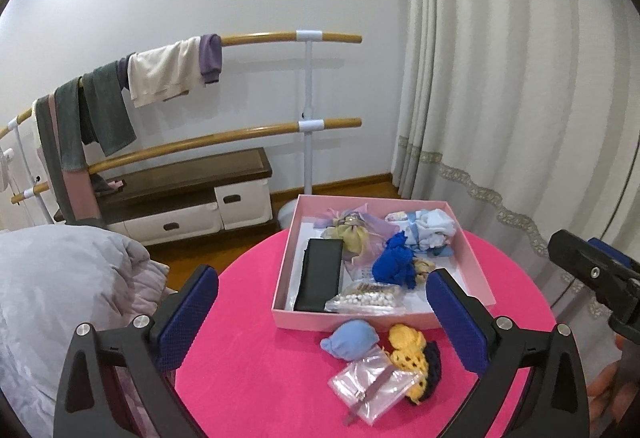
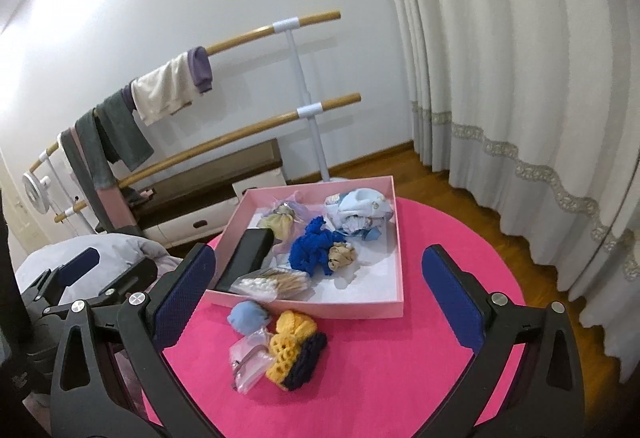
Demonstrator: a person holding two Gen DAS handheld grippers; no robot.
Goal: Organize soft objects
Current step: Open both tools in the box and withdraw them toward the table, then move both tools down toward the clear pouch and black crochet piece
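A pink box (image 1: 476, 262) (image 2: 400, 238) stands on a round pink table (image 1: 256, 370) (image 2: 400, 358). In it lie a royal blue cloth (image 1: 394, 264) (image 2: 310, 246), a pale blue bundle (image 1: 432, 234) (image 2: 360, 212), a lilac and yellow sachet (image 1: 352, 230) (image 2: 282, 220), a black case (image 1: 320, 274) (image 2: 248, 254) and a bag of cotton swabs (image 1: 368, 300) (image 2: 276, 282). In front of the box lie a light blue pouch (image 1: 352, 340) (image 2: 248, 316), a yellow and navy crochet piece (image 1: 412, 354) (image 2: 296, 350) and a clear plastic bag (image 1: 372, 388) (image 2: 250, 362). My left gripper (image 1: 320, 322) and right gripper (image 2: 320, 298) are open and empty, above the near table.
A wooden double-rail rack (image 1: 280, 38) (image 2: 312, 20) with hanging towels stands by the wall, over a low dark bench with white drawers (image 1: 192, 194). Curtains (image 1: 520, 78) (image 2: 520, 58) hang at the right. A grey duvet (image 1: 60, 286) lies at the left.
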